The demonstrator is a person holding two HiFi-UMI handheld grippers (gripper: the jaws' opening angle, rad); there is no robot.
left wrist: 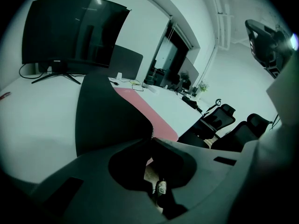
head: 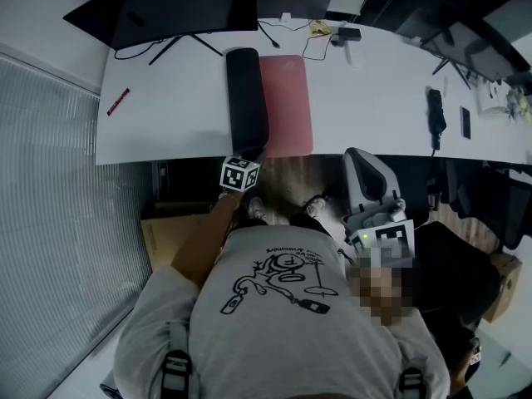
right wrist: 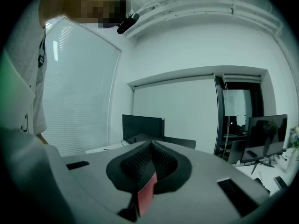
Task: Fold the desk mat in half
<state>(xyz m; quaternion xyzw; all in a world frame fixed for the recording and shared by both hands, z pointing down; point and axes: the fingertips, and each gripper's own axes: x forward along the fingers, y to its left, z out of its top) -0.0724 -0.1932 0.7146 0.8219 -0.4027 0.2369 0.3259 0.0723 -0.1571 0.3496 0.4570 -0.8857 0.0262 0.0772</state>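
Observation:
The desk mat (head: 287, 106) lies across the white desk (head: 166, 115), pink side up. Its left part is turned over as a black flap (head: 246, 98) that bulges above the pink. My left gripper (head: 248, 155) is at the desk's front edge, shut on the flap's near corner. In the left gripper view the black flap (left wrist: 107, 111) runs into the closed jaws of the left gripper (left wrist: 150, 143), with the pink mat (left wrist: 149, 111) beside it. My right gripper (head: 370, 181) hangs off the desk, apart from the mat. The right gripper (right wrist: 149, 160) is shut; a thin red-and-dark strip shows between its pads.
A large monitor (head: 166, 7) stands at the desk's far left, with cables behind the mat. A red pen (head: 117, 101) lies at the left. A black device (head: 435, 110) and a phone (head: 465, 123) sit at the right. Office chairs (left wrist: 219, 118) stand right of the desk.

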